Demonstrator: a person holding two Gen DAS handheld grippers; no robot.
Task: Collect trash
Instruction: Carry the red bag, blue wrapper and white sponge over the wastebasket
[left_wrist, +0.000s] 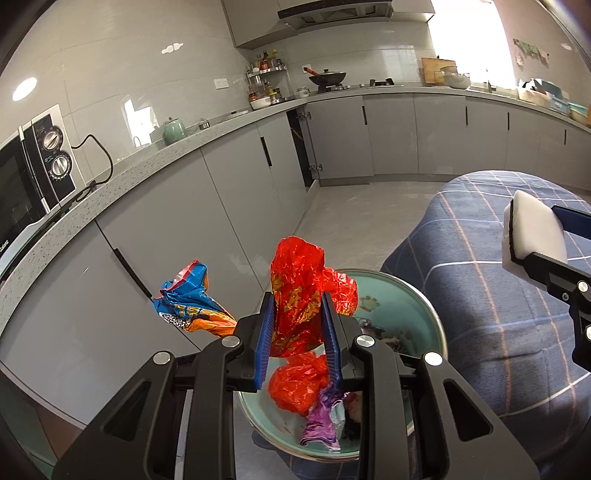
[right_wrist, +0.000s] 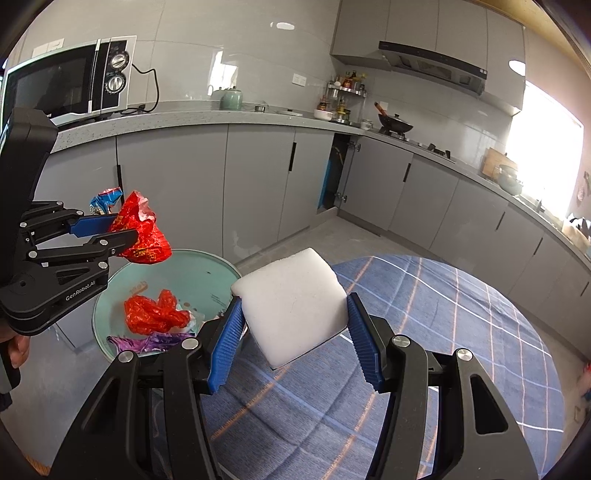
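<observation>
My left gripper (left_wrist: 297, 299) is shut on a crumpled red wrapper (left_wrist: 295, 280), held above a round teal bin (left_wrist: 402, 295). A blue and orange wrapper (left_wrist: 192, 302) sticks out beside its left finger; whether it is clamped too I cannot tell. Inside the bin lie another red wrapper (left_wrist: 299, 384) and a purple wrapper (left_wrist: 321, 421). My right gripper (right_wrist: 294, 297) is shut on a white sponge block (right_wrist: 295, 314) above the plaid tablecloth (right_wrist: 443, 332). The right wrist view shows the left gripper (right_wrist: 129, 229) with its red wrapper (right_wrist: 147, 236) over the bin (right_wrist: 207, 273).
The bin stands at the left edge of the blue plaid table (left_wrist: 480, 295). Grey cabinets (right_wrist: 184, 192) run along the wall behind it, with a microwave (right_wrist: 70, 85) on the counter and one cabinet door ajar (right_wrist: 332, 173). A person's hand (right_wrist: 18, 350) grips the left tool.
</observation>
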